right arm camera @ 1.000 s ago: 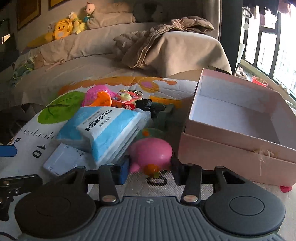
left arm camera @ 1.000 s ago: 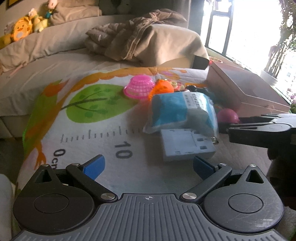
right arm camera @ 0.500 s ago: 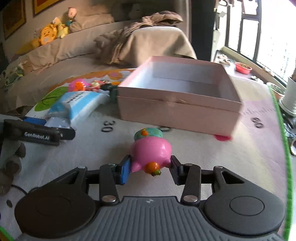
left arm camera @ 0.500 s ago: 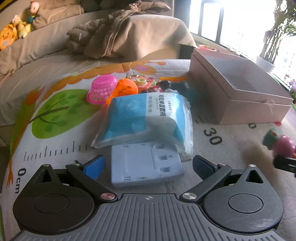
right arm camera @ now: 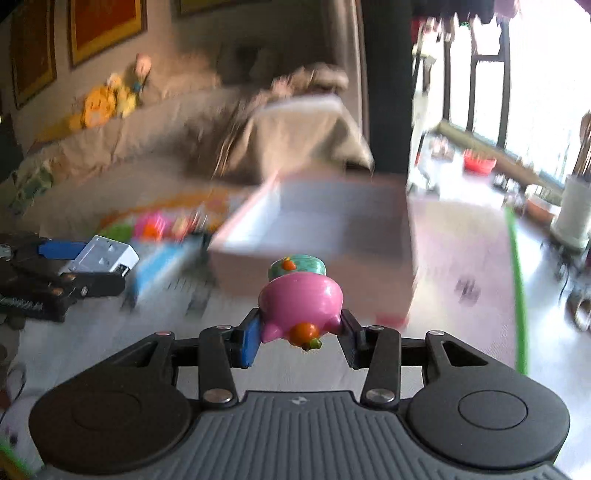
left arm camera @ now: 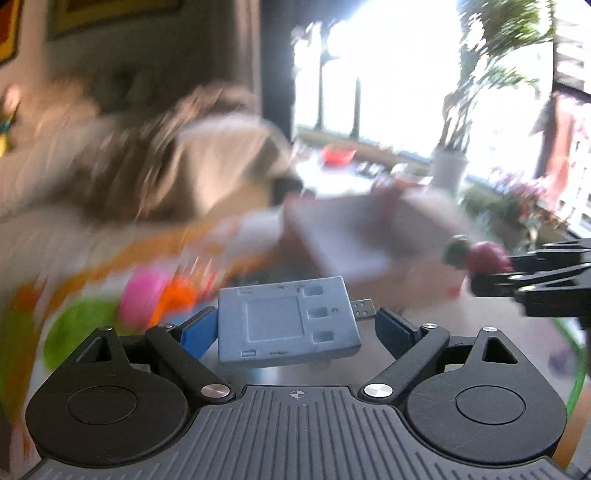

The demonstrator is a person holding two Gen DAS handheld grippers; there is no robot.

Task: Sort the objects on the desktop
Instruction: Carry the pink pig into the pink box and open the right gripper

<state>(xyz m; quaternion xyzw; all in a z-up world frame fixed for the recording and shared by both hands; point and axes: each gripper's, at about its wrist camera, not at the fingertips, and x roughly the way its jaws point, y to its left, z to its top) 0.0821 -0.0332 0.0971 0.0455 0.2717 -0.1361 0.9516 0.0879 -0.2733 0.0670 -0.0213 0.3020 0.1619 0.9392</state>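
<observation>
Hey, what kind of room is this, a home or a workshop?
Most likely a home living room: a beige fabric sofa with yellow plush toys on its back, framed pictures on the wall, and potted plants by a bright window.

Two desktop objects held aloft near an open pink box

A flat grey-blue card reader (left arm camera: 286,321) with a USB plug at its right end is gripped lengthwise, clear of the mat. A pink pig toy (right arm camera: 300,302) with a teal cap and orange snout is clamped upside down. The shallow pink box (right arm camera: 317,236), open-topped and empty, is seen just beyond.
</observation>
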